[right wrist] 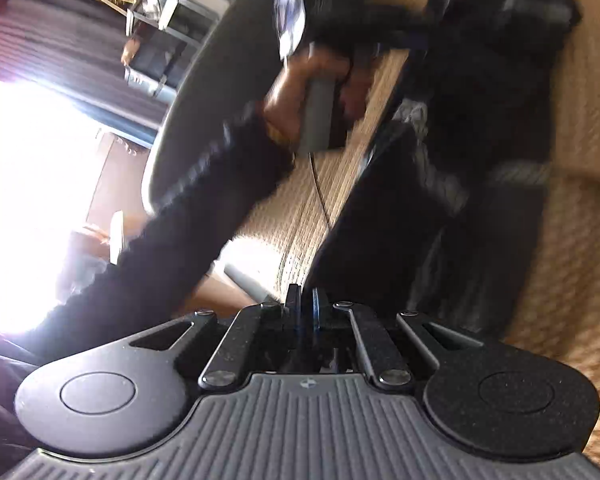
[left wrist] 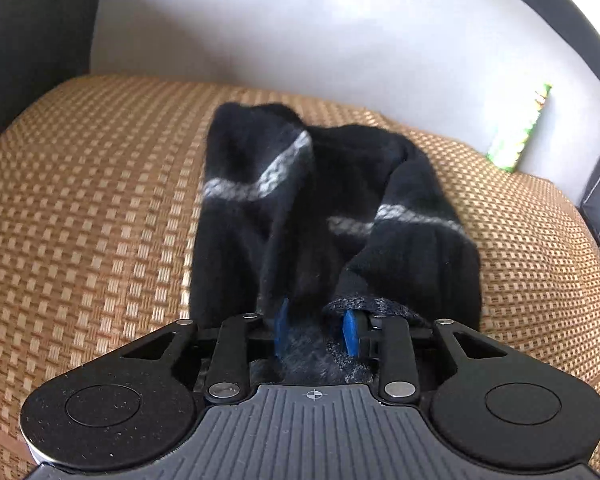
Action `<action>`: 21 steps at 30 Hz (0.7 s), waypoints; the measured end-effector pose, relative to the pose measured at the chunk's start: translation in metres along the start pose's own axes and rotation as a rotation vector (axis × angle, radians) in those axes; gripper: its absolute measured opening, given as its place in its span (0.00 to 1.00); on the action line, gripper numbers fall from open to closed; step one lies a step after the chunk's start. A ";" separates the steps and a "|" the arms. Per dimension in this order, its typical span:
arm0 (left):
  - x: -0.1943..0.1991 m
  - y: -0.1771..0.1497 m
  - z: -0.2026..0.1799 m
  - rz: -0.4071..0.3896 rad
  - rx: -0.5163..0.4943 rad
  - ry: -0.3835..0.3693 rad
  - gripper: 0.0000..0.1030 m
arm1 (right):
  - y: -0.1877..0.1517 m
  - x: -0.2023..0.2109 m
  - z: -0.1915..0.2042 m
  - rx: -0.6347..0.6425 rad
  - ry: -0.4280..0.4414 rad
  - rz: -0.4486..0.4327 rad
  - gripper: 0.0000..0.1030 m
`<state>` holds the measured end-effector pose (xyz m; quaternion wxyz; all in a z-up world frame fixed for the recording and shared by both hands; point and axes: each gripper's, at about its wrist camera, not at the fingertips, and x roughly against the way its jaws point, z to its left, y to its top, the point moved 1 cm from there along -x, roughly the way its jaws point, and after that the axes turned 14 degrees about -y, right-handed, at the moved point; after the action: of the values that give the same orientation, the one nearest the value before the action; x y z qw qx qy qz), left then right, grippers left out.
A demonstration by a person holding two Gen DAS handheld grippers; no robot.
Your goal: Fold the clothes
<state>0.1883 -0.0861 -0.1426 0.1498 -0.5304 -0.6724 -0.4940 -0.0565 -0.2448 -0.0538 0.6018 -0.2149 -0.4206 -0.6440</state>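
Two black socks [left wrist: 300, 208] with grey stripes lie bunched together on a woven tan mat [left wrist: 80, 200]. My left gripper [left wrist: 316, 330] is at their near end. Its blue pads stand a little apart with fuzzy sock fabric between them, and a ribbed cuff [left wrist: 376, 308] lies over the right finger. The blurred right wrist view shows the same socks [right wrist: 480, 100] from the side, with a hand [right wrist: 296, 92] on the left gripper's grey handle [right wrist: 320, 112]. My right gripper [right wrist: 306, 312] is shut. Black sock cloth starts just past its tips, and nothing shows between the pads.
The mat covers a seat with a white back cushion [left wrist: 300, 40] and dark armrests [left wrist: 28, 40] on both sides. A green packet [left wrist: 520, 132] leans against the cushion at the right. A dark sleeve [right wrist: 180, 232] crosses the right wrist view, with bright window light behind it.
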 end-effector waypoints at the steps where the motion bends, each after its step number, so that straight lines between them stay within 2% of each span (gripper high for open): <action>1: 0.003 -0.002 0.002 -0.003 0.020 -0.010 0.33 | -0.003 -0.008 0.000 0.012 -0.023 0.002 0.06; 3: 0.009 -0.005 0.008 -0.011 0.056 -0.036 0.37 | -0.007 -0.017 -0.002 0.027 -0.055 -0.003 0.08; 4: 0.012 -0.006 0.011 -0.013 0.073 -0.048 0.48 | -0.008 -0.017 -0.004 0.018 -0.055 -0.002 0.08; 6: 0.016 -0.006 0.018 -0.014 0.119 -0.071 0.59 | -0.008 -0.012 -0.009 -0.008 -0.055 -0.017 0.08; 8: 0.021 -0.008 0.025 -0.017 0.154 -0.098 0.59 | -0.007 -0.002 -0.015 -0.032 -0.060 -0.045 0.08; 10: 0.027 -0.011 0.029 -0.023 0.173 -0.113 0.59 | -0.002 0.014 -0.026 -0.051 -0.073 -0.115 0.11; 12: 0.033 -0.014 0.030 -0.030 0.186 -0.116 0.59 | 0.013 0.028 -0.038 -0.083 -0.100 -0.217 0.22; 14: 0.036 -0.016 0.032 -0.035 0.199 -0.138 0.59 | 0.036 0.037 -0.054 -0.123 -0.123 -0.338 0.45; 17: 0.045 -0.021 0.029 -0.045 0.191 -0.189 0.59 | 0.082 0.036 -0.088 -0.215 -0.133 -0.480 0.47; 21: 0.058 -0.035 0.029 -0.063 0.172 -0.246 0.59 | 0.137 0.011 -0.147 -0.394 -0.110 -0.533 0.52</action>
<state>0.1452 -0.0280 -0.1318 0.0956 -0.5510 -0.7418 -0.3702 0.1065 -0.3581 -0.0873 0.3357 -0.2441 -0.3613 -0.8350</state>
